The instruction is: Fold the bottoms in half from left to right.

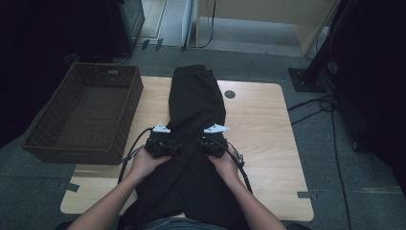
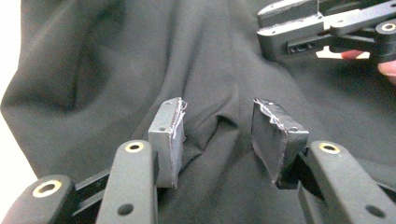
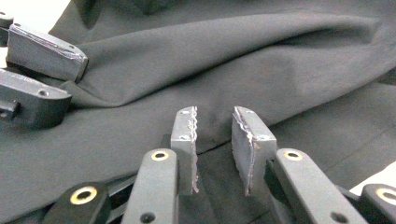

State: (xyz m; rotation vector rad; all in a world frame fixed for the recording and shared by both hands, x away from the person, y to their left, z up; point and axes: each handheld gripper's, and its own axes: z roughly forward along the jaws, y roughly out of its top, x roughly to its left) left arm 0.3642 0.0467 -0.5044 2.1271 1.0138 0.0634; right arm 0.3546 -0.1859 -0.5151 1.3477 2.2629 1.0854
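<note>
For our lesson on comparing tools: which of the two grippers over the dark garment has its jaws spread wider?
The left gripper: a wide gap over a small fabric pucker. The right gripper's gap is narrow.

A black garment (image 1: 197, 103), apparently folded trousers, lies lengthwise down the middle of the wooden table (image 1: 261, 124), soft folds across it, its near end draping over the table's near edge.

One long black fabric garment (image 1: 196, 115) lies down the middle of one pale wooden tabletop (image 1: 258, 124). One dark brown woven rectangular basket (image 1: 86, 112) sits at nine o'clock. Two black hand-held grippers, one left (image 1: 160, 139) and one right (image 1: 213, 139), rest on the cloth at six o'clock.
</note>
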